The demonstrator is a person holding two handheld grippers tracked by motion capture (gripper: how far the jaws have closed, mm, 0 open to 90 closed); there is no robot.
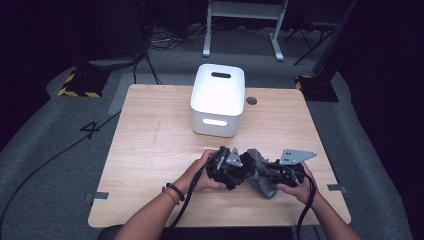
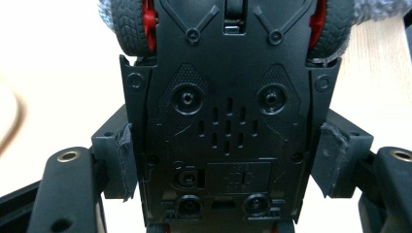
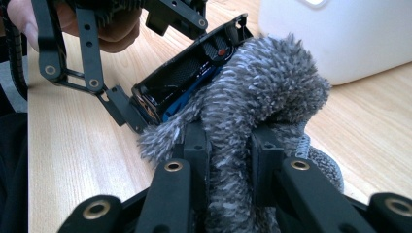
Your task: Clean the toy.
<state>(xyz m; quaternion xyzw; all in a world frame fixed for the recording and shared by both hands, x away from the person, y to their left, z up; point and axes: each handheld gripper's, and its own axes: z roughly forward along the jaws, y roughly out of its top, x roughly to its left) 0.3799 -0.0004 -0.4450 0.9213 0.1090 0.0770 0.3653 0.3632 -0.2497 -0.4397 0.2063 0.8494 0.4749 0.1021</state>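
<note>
Near the front edge of the pale wooden table [image 1: 150, 145], the person's two hands hold their tools close together over one object. The left gripper [image 1: 231, 169] is clamped on a black plastic toy car chassis [image 2: 228, 121] with red-hubbed rubber tyres. In the left gripper view its padded fingers [image 2: 335, 155] press against both flanks of the chassis, whose underside faces the camera with its screw holes, slotted vents and a small hatch. The two tyres sit at the top of that view, with grey fuzz just behind them.

The right gripper [image 1: 272, 172] is closed tightly on a grey shaggy fabric cover [image 3: 262, 97]. In the right gripper view a fold of the pile is pinched between the two black jaws and bulges out above them. The cover lies against the side of the chassis, which is tilted there, showing what may be a blue part inside its open edge, though the shadow makes that hard to confirm.

From the high view, car and cover form one dark bundle between the grippers, held just above the table top. A white rounded plastic bin [image 1: 218, 100] with slot handles stands well apart, farther back on the table.
</note>
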